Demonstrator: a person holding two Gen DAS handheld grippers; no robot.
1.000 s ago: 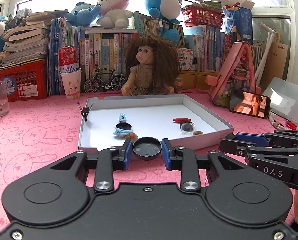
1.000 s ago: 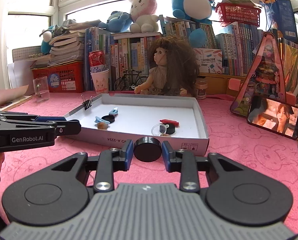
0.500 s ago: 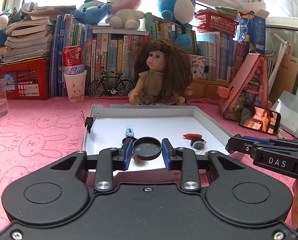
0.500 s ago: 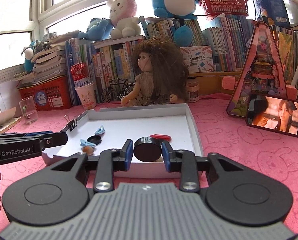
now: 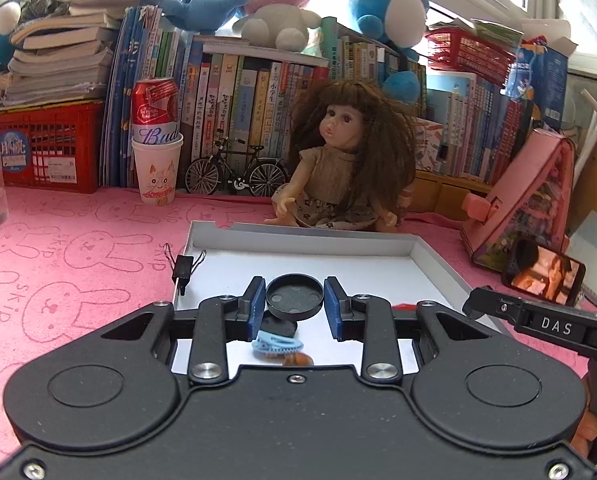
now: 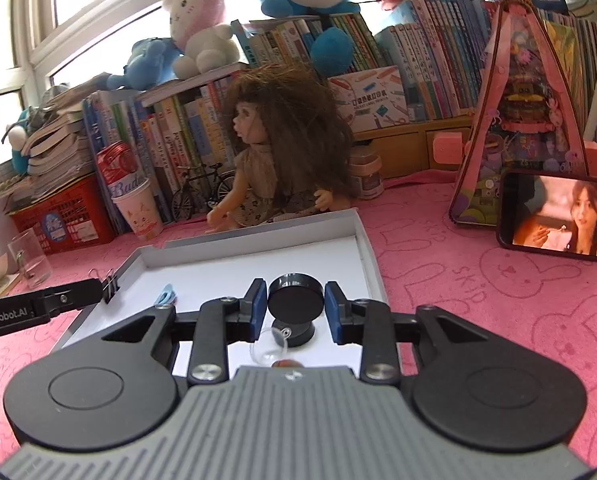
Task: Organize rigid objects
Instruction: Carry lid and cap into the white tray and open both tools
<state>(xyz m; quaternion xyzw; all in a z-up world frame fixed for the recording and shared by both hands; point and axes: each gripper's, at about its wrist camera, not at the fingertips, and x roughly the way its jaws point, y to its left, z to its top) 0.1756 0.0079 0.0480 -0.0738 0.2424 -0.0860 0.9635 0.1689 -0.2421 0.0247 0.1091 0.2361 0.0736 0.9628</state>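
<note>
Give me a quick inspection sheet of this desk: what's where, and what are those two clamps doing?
Surface: pink bunny-print cloth.
Job's things: white tray holding a blue clip and a clear ball.
Clutter: doll, phone, binder clip on the tray's rim.
Grippers: left gripper shut on a round lid; right gripper shut on a black disc.
Cables: nothing seen.
Surroundings: books, plush toys.

Setting: a home, likely a child's study desk by a window. Evidence: doll (image 5: 350, 164) seated on a pink rabbit-print cloth (image 5: 78, 248); behind the doll, rows of books (image 5: 234, 112); above them, plush toys (image 5: 276, 4); left of the doll, a red crate (image 5: 46, 152).
</note>
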